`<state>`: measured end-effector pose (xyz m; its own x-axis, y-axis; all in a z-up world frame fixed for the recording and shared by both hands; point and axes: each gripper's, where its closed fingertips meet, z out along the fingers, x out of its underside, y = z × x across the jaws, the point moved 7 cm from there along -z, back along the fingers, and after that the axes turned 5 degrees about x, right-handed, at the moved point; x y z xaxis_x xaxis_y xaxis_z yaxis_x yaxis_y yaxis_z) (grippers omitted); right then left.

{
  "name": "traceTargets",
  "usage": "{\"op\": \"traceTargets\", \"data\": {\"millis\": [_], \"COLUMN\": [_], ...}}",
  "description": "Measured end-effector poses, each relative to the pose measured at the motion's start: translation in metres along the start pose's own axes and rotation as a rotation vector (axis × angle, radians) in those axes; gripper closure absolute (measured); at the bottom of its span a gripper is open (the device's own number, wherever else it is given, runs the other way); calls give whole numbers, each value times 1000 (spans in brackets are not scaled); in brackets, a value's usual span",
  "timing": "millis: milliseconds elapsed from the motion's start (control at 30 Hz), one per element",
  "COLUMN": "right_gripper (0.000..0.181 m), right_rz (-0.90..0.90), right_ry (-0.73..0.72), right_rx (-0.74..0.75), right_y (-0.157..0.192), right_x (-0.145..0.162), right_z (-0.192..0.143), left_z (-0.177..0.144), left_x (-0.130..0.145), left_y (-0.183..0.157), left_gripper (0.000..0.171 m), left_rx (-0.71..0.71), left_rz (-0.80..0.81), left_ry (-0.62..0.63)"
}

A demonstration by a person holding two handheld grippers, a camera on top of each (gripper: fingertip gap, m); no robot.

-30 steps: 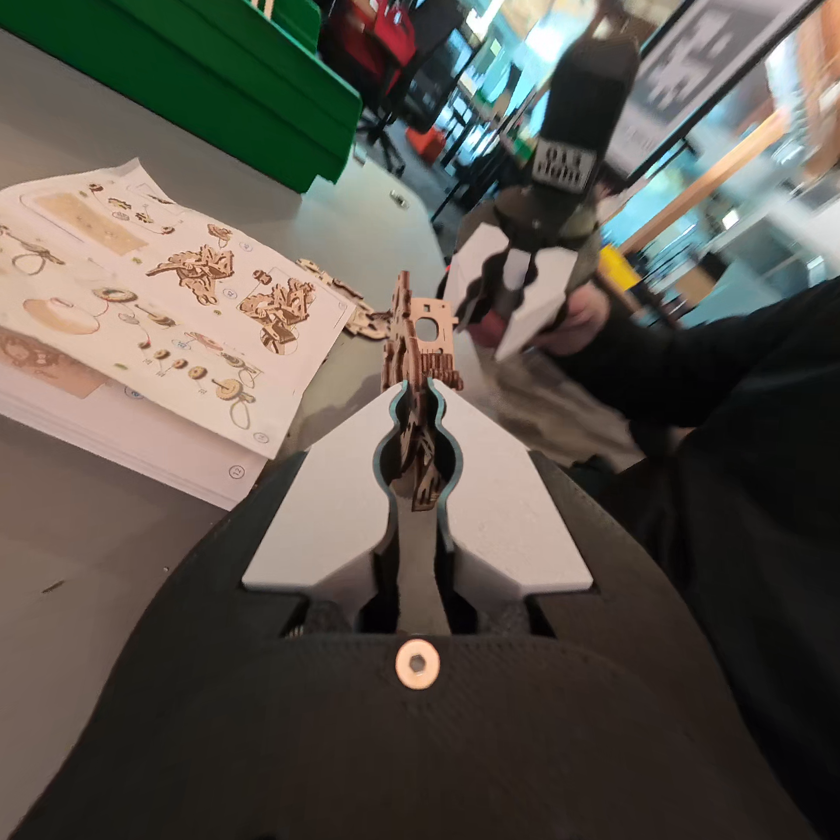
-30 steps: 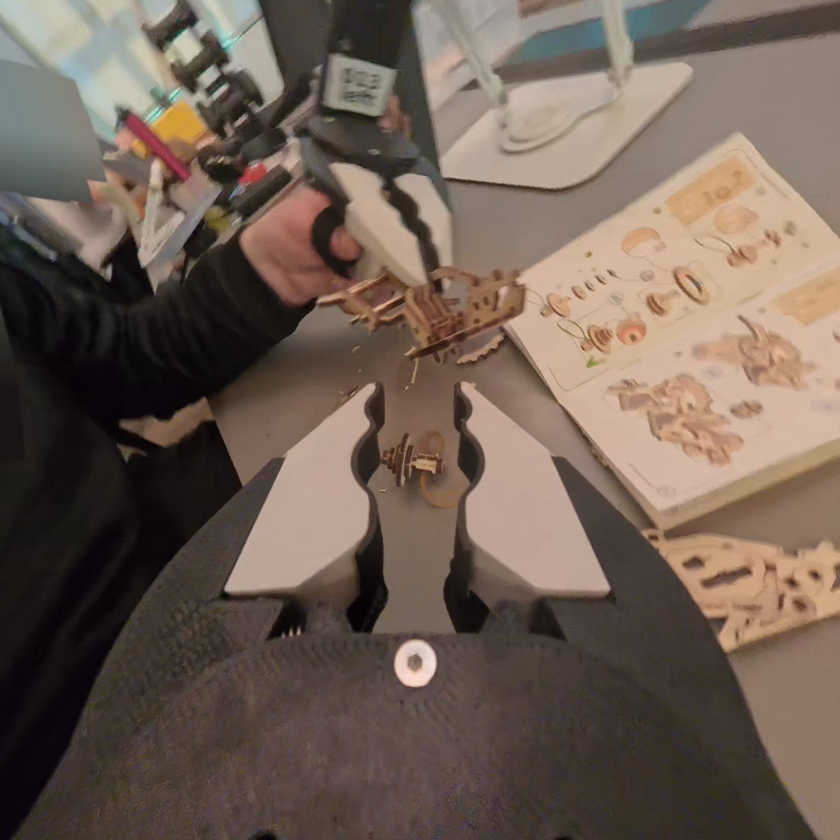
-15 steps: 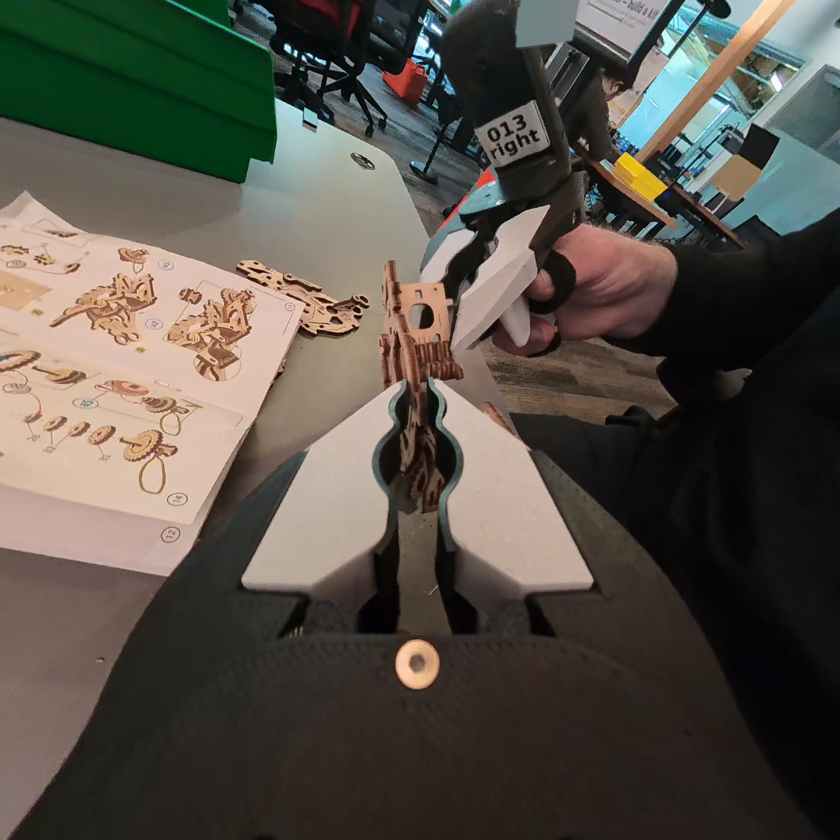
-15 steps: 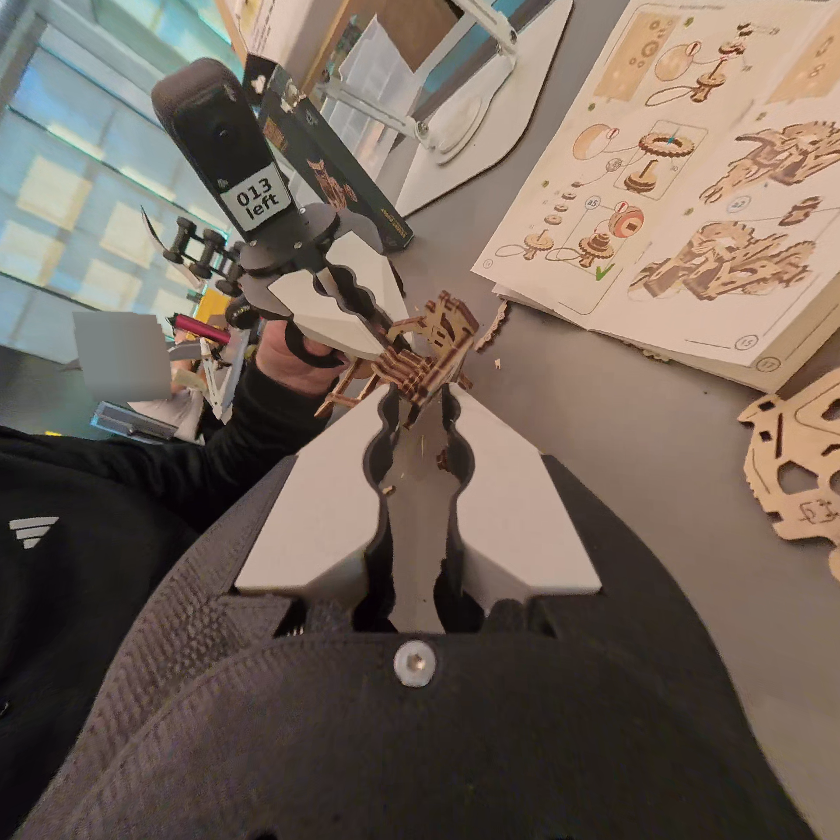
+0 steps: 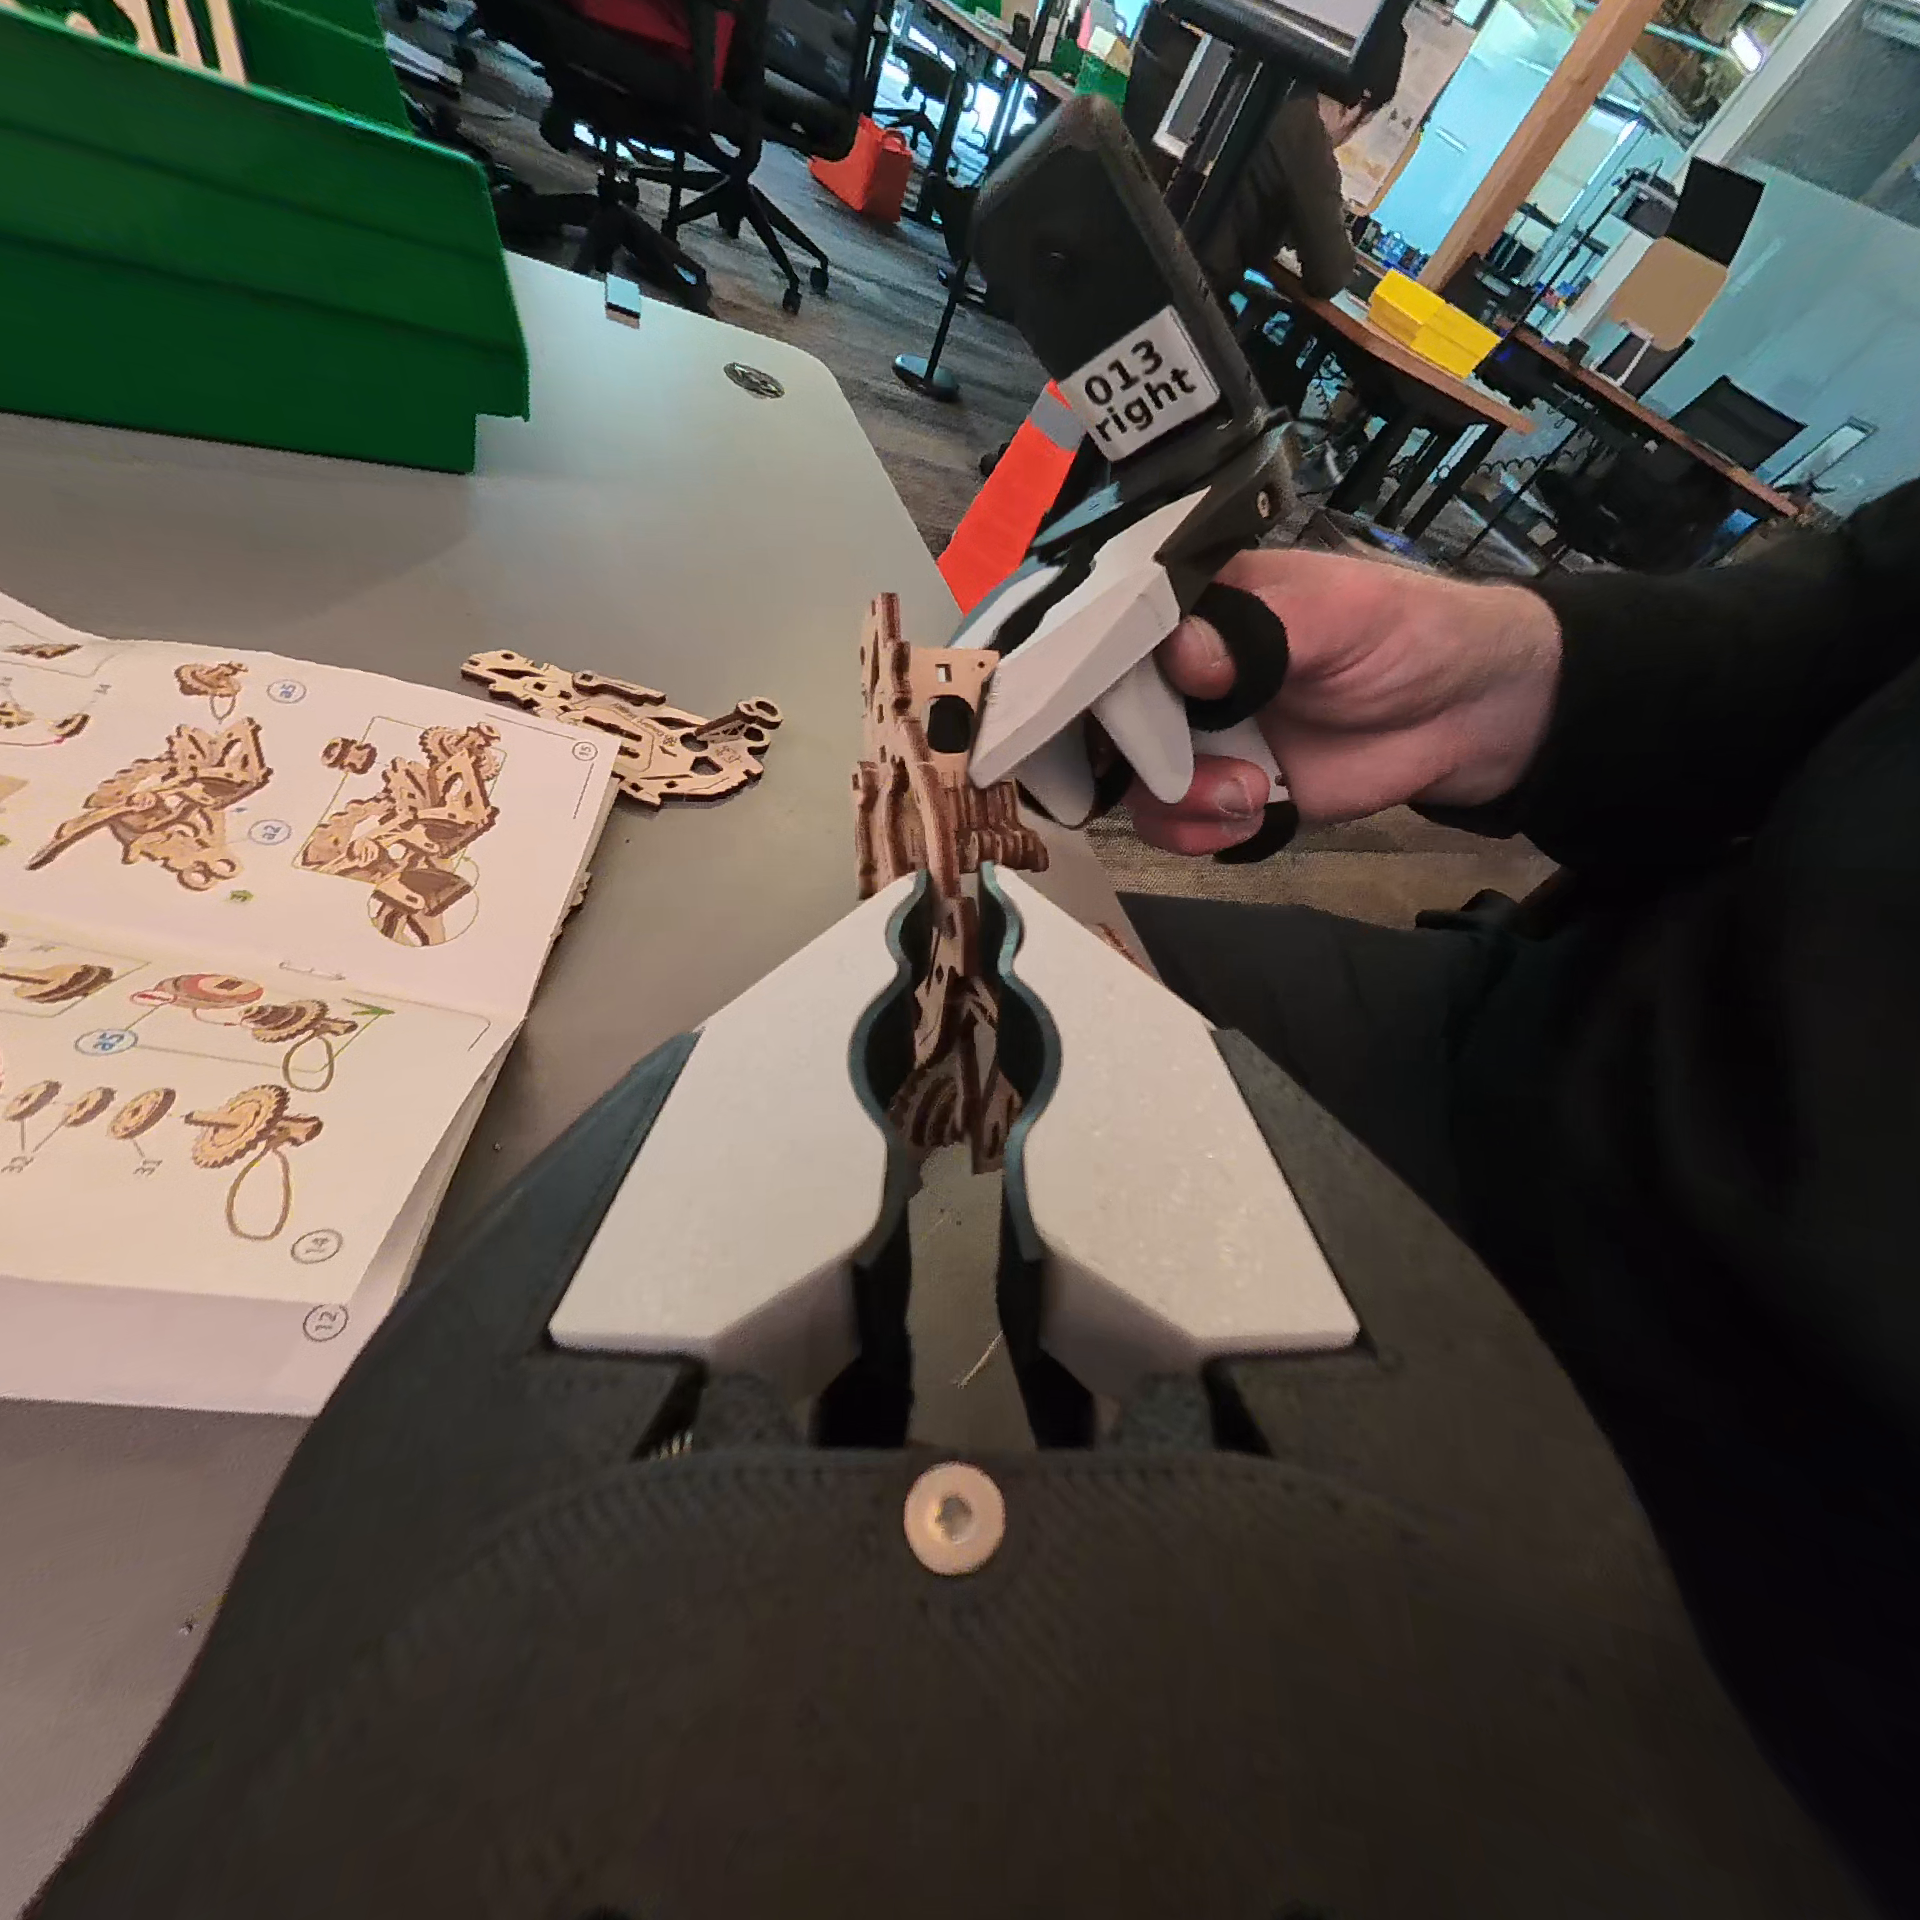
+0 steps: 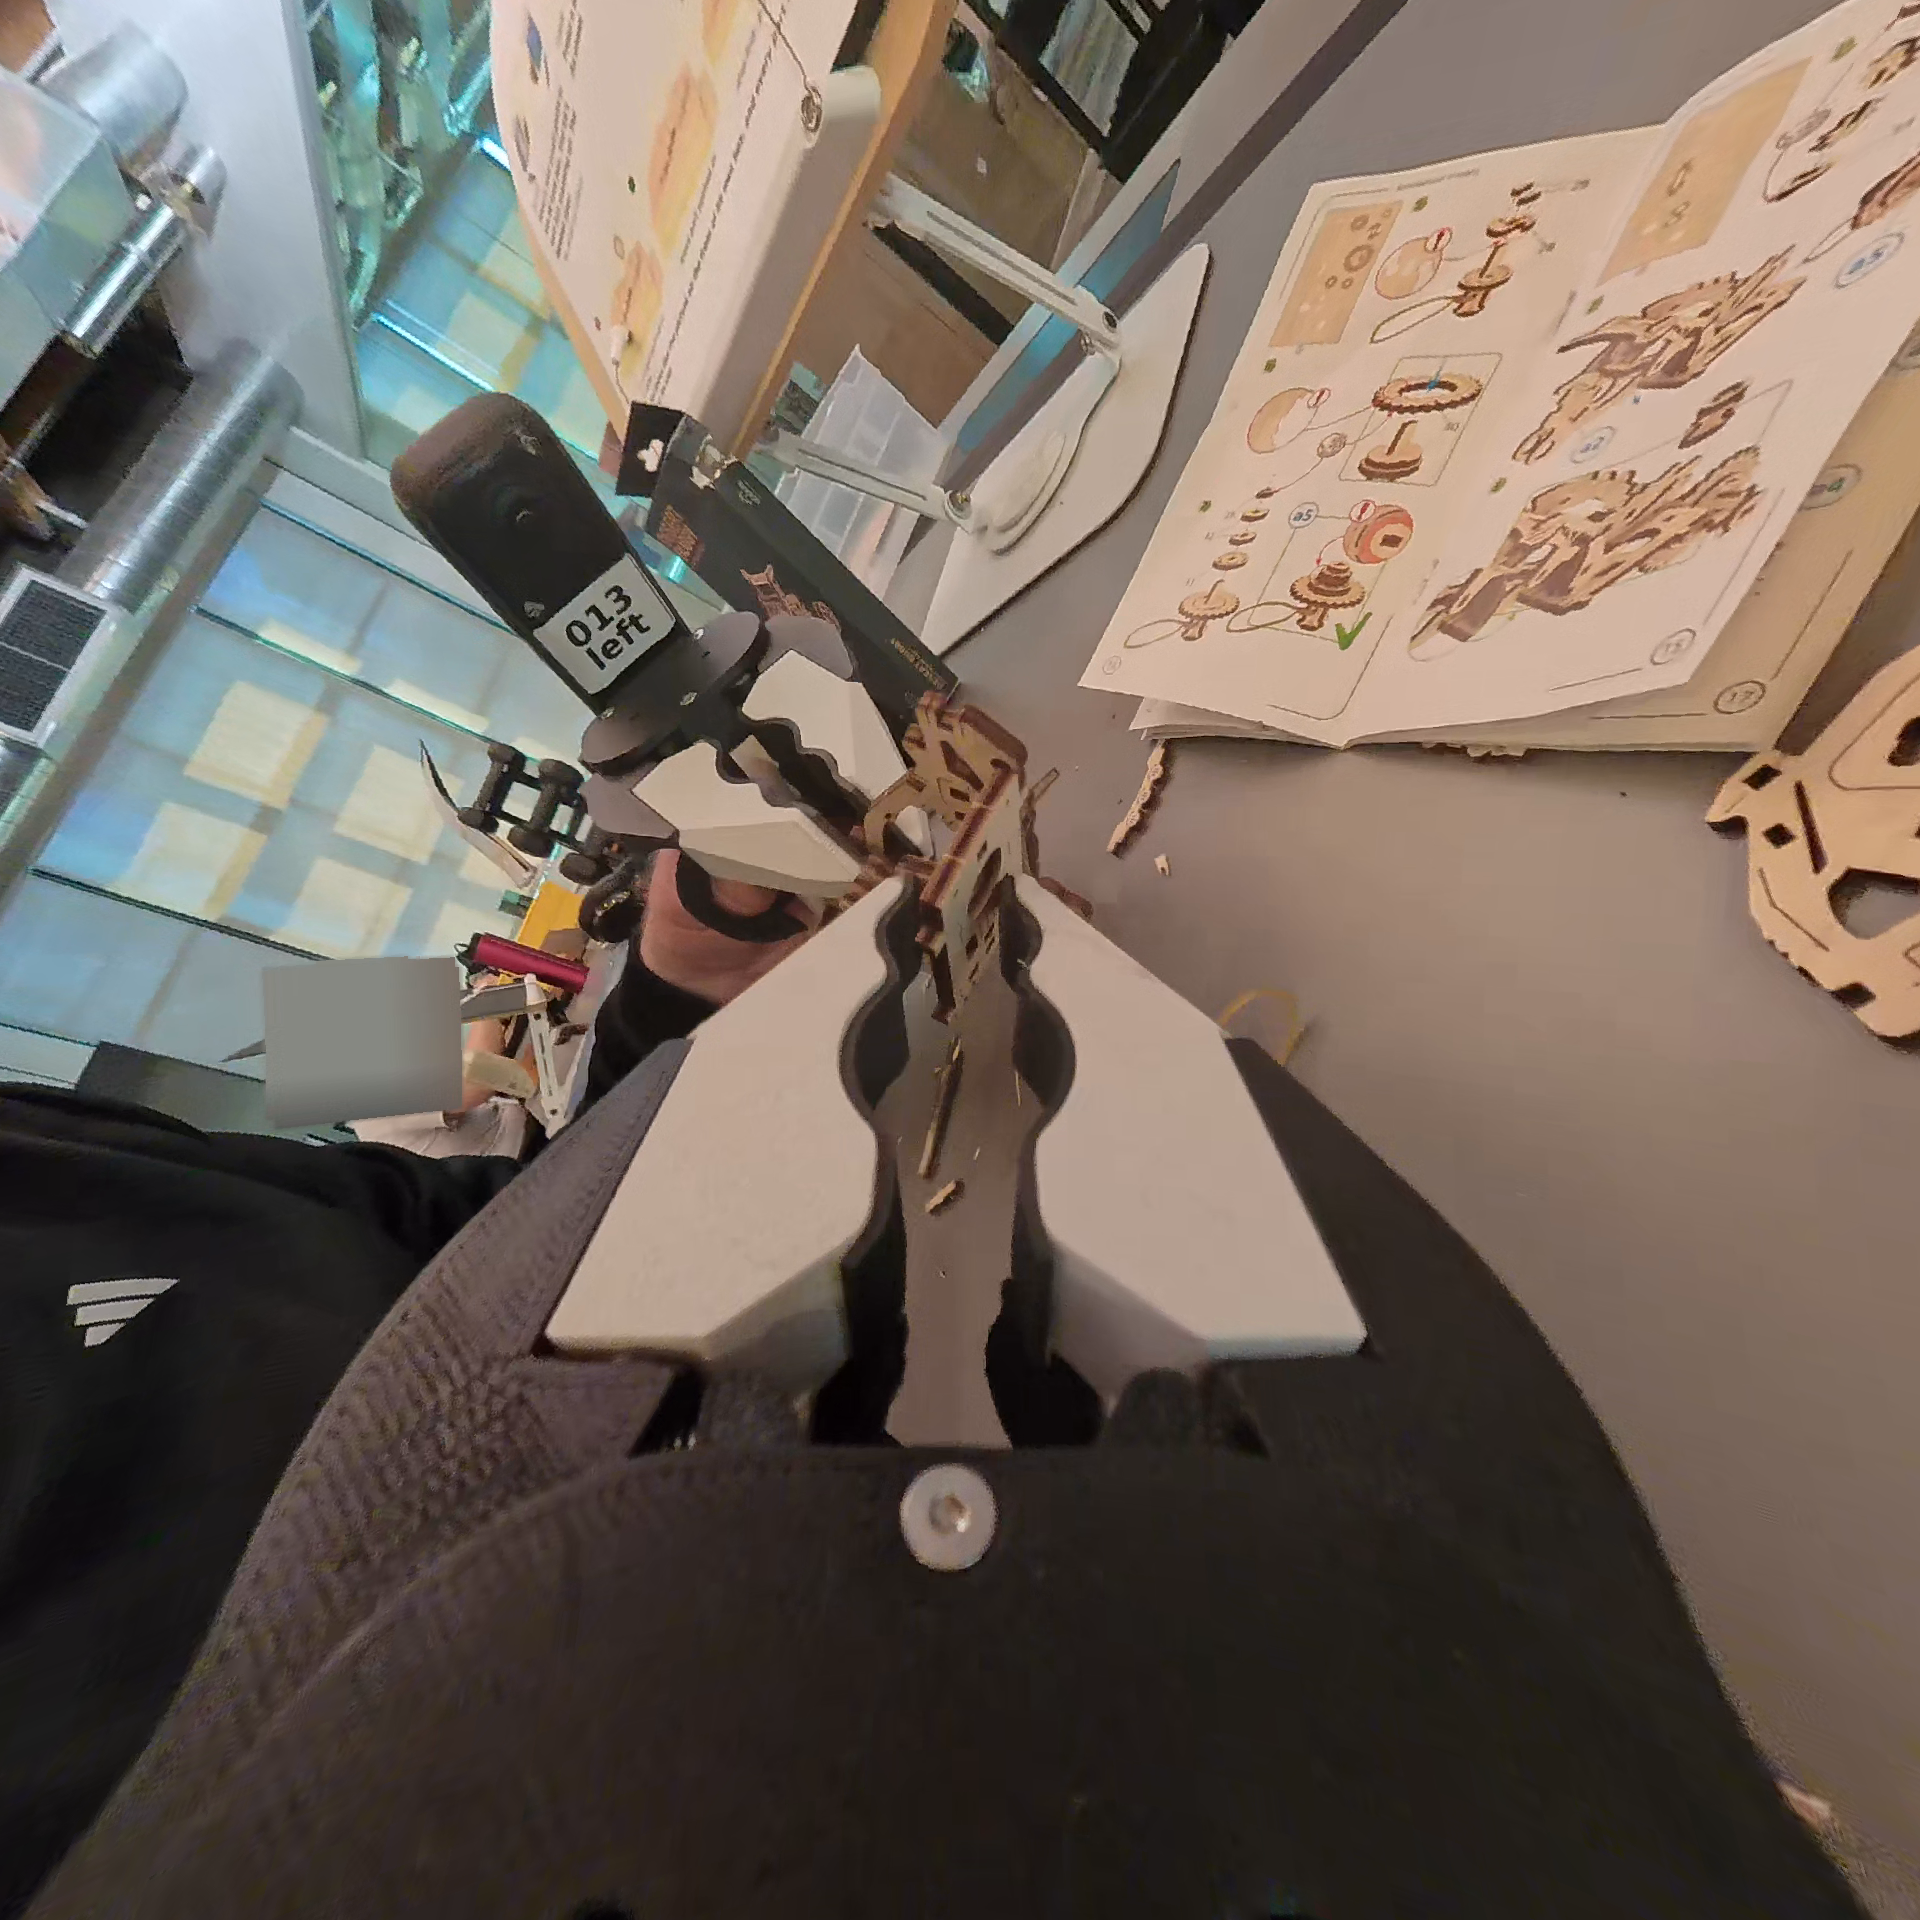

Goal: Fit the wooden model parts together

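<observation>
Wooden model assembly [image 5: 940, 831] is held above the grey table [image 5: 665, 540], clamped edge-on between the closed fingers of the left gripper [image 5: 951, 883]. From the side, the right gripper [image 6: 961, 904] is closed around a flat plate of the same assembly, though whether it pinches firmly or only brackets it cannot be told. The step in hand is judged to be the seating or pressing of that plate into the body. Force is best applied along the slot line, with the left grip kept steady and no twist allowed, since thin laser-cut tabs may snap. An instruction booklet [image 5: 270, 935] lies open on the table, and a spare cut sheet [image 5: 634, 717] is seen beyond it.
</observation>
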<state>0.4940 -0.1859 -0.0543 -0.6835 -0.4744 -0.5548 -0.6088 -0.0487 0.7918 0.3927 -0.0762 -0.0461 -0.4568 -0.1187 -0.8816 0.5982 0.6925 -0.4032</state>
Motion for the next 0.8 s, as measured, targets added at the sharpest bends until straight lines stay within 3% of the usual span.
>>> {"op": "traceTargets", "data": {"millis": [267,800], "right_gripper": [181,181], "right_rz": [-50,-78], "right_ry": [-8,29], "right_rx": [-5,-54], "right_y": [0,3], "right_x": [2,-2], "right_z": [-12,-19], "left_z": [11,9], "left_x": [-5,-9], "left_y": [-20,-25], "left_gripper": [154,134], "left_rx": [102,102], "left_rz": [53,69], "left_ry": [12,20]}}
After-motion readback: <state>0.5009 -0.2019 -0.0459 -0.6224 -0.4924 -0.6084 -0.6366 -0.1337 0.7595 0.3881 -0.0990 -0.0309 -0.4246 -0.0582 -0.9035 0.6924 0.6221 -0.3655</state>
